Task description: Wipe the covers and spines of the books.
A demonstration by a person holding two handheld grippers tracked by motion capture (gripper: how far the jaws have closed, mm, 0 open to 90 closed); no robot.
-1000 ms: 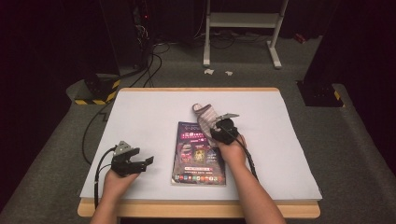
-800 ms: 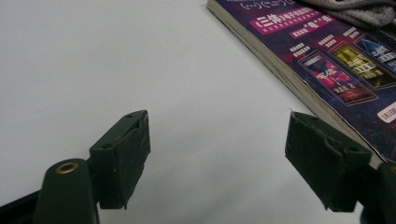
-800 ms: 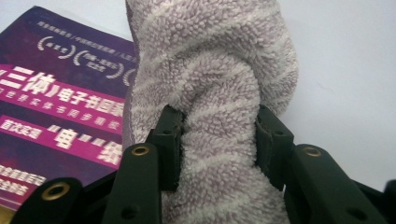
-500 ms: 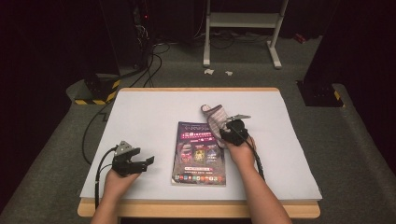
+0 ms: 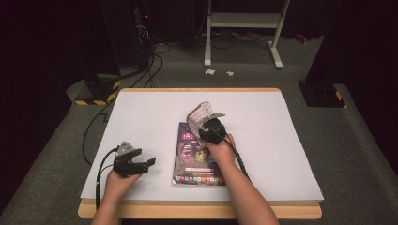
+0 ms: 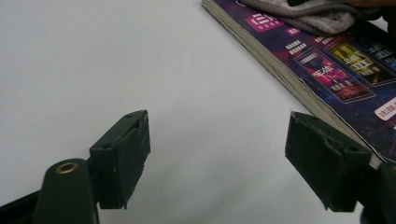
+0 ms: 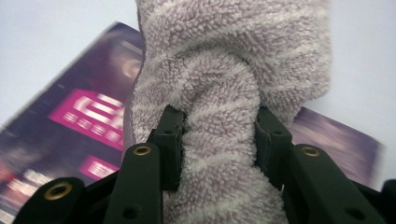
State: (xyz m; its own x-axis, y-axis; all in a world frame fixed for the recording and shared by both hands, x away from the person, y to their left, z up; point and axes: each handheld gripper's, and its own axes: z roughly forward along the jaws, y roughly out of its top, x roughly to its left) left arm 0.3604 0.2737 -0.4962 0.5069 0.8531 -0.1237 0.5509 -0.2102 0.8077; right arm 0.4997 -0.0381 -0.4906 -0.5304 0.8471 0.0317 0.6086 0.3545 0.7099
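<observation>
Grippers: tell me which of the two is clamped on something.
The right gripper, over the magazine: its fingers pinch a bunched grey-lilac striped towel. The left gripper sits beside the magazine, fingers wide apart over bare white tabletop.

One magazine (image 5: pixel 197 154) lies on one table (image 5: pixel 281 140). One striped towel (image 5: pixel 199 115) is there too. Two claws are in use: one left claw (image 5: pixel 149 163) and one right claw (image 5: pixel 202 131). Two scraps of paper (image 5: pixel 210 72) lie on the floor beyond the table.
</observation>
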